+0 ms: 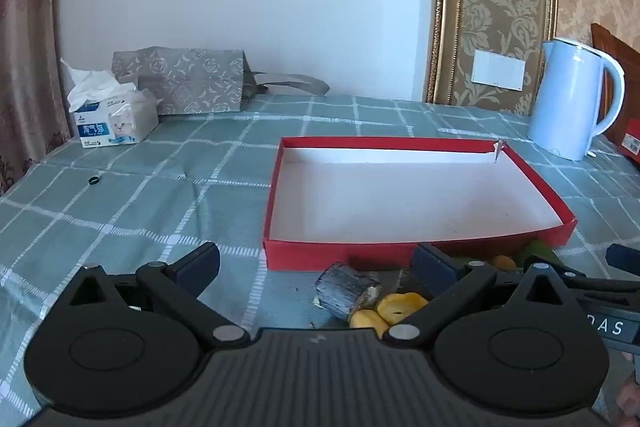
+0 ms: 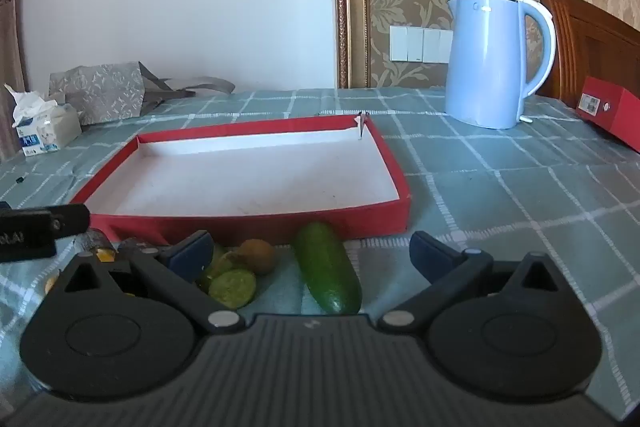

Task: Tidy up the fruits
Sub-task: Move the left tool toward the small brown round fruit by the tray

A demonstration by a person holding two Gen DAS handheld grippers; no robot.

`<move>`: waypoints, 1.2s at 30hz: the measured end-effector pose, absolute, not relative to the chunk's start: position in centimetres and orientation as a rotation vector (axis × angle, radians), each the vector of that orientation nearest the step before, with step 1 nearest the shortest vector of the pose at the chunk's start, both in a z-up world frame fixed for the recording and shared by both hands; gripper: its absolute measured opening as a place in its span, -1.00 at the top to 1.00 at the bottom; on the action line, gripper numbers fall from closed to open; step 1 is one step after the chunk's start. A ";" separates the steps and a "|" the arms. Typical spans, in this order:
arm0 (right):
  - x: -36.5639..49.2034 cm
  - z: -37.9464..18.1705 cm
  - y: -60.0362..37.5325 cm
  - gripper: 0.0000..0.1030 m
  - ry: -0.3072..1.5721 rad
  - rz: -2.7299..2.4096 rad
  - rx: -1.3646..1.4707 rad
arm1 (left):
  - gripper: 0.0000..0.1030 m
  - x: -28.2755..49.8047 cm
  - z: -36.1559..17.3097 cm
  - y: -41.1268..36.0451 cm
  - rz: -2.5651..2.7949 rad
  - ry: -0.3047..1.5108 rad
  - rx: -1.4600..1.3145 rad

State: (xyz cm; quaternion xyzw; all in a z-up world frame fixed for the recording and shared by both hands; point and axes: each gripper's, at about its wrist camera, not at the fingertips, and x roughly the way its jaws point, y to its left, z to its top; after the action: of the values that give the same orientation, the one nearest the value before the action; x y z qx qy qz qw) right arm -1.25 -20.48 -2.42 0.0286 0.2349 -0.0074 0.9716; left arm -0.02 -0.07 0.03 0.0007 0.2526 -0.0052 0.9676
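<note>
Fruit waits just short of the empty red box (image 2: 396,209) on the tabletop (image 2: 500,187).
Your left tool (image 1: 316,261) stands spread over yellow slices (image 1: 400,305); your right tool (image 2: 312,253), also spread, is nearer the cucumber (image 2: 328,267), which lies lengthwise between its fingers.

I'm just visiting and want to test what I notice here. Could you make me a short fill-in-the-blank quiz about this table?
1. The shallow red box has a white inside that holds ____ fruit.
2. The long green cucumber lies on the cloth just in front of the box's ____ wall.
3. The left claw and the right claw both have their jaws ____.
4. The tall kettle standing behind the box is light ____.

Missing words: no; near; open; blue
</note>
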 end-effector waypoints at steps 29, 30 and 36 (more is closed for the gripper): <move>-1.7 -2.1 -20.5 -1.00 0.464 -0.012 0.016 | -1.00 -0.9 -1.1 1.6 -0.049 0.541 -0.026; -1.9 -2.1 -20.5 -1.00 0.460 -0.003 0.016 | -1.00 -1.1 -1.1 1.7 -0.055 0.542 -0.030; -3.5 -1.9 -20.5 -1.00 0.436 0.067 -0.027 | -1.00 -2.6 -1.2 2.1 -0.099 0.555 -0.017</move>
State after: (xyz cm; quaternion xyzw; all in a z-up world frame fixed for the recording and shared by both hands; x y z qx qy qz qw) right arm -3.51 -20.46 -1.86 -0.0135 0.2163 0.0333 0.9757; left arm -2.57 2.06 -1.21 -0.0084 0.2738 -0.0487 0.9605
